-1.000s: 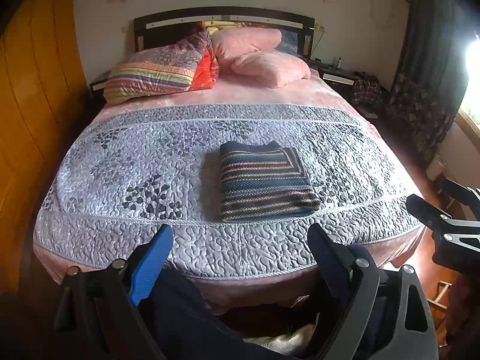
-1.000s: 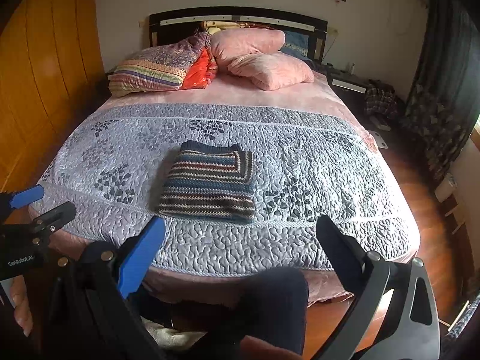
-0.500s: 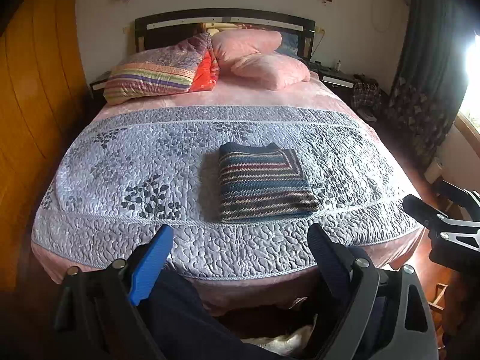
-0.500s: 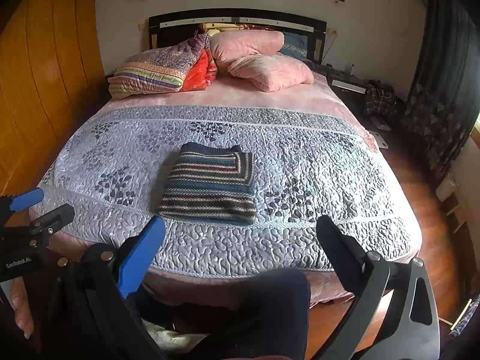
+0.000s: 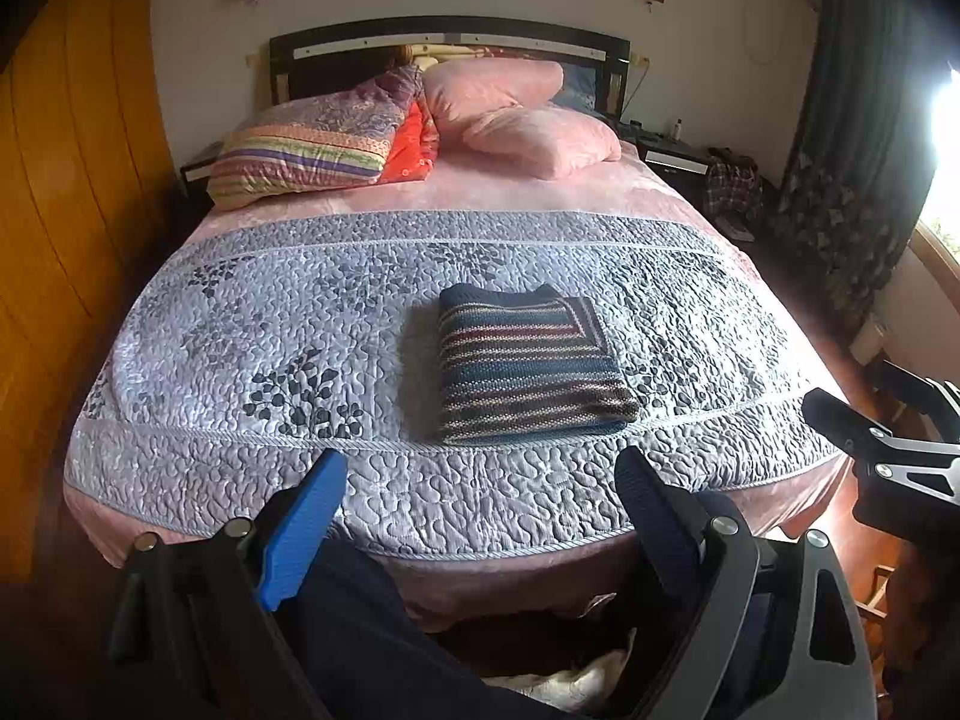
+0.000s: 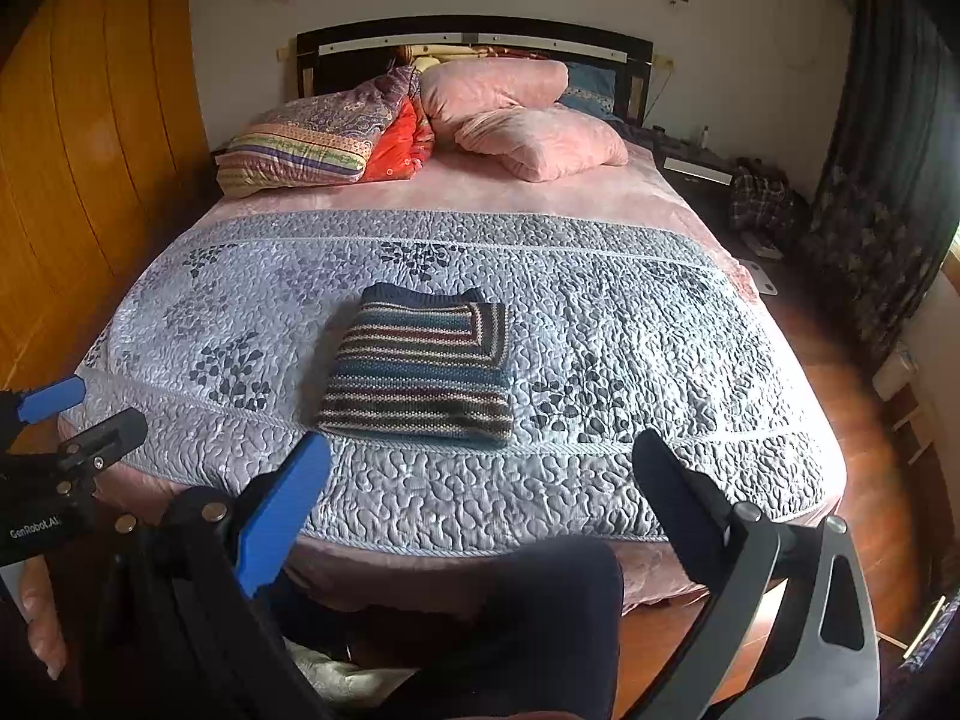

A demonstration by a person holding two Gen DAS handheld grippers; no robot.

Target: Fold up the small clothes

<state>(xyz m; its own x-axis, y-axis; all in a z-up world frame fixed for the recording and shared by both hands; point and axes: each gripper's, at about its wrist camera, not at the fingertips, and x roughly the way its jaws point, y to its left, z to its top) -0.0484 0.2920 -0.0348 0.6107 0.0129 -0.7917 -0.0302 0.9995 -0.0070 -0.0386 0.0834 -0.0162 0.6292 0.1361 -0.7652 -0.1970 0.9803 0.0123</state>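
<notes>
A striped knitted sweater (image 5: 528,369) (image 6: 423,369) lies folded into a neat rectangle on the grey quilted bedspread (image 5: 252,324) (image 6: 630,324), near the foot of the bed. My left gripper (image 5: 480,480) hangs open in front of the bed's foot edge, short of the sweater, with nothing between its fingers. My right gripper (image 6: 480,468) is open too, held at about the same distance and empty. Each gripper shows at the edge of the other's view: the right gripper (image 5: 888,450) and the left gripper (image 6: 66,420).
Pink pillows (image 5: 528,120) and a striped cushion (image 5: 306,156) lie at the headboard. A wooden wardrobe (image 5: 54,228) stands left, dark curtains (image 5: 858,138) and a nightstand (image 5: 678,159) right. A person's dark trouser legs (image 6: 540,618) show below the grippers.
Both grippers have drifted back slightly from the bed; the sweater has not moved and both stay open.
</notes>
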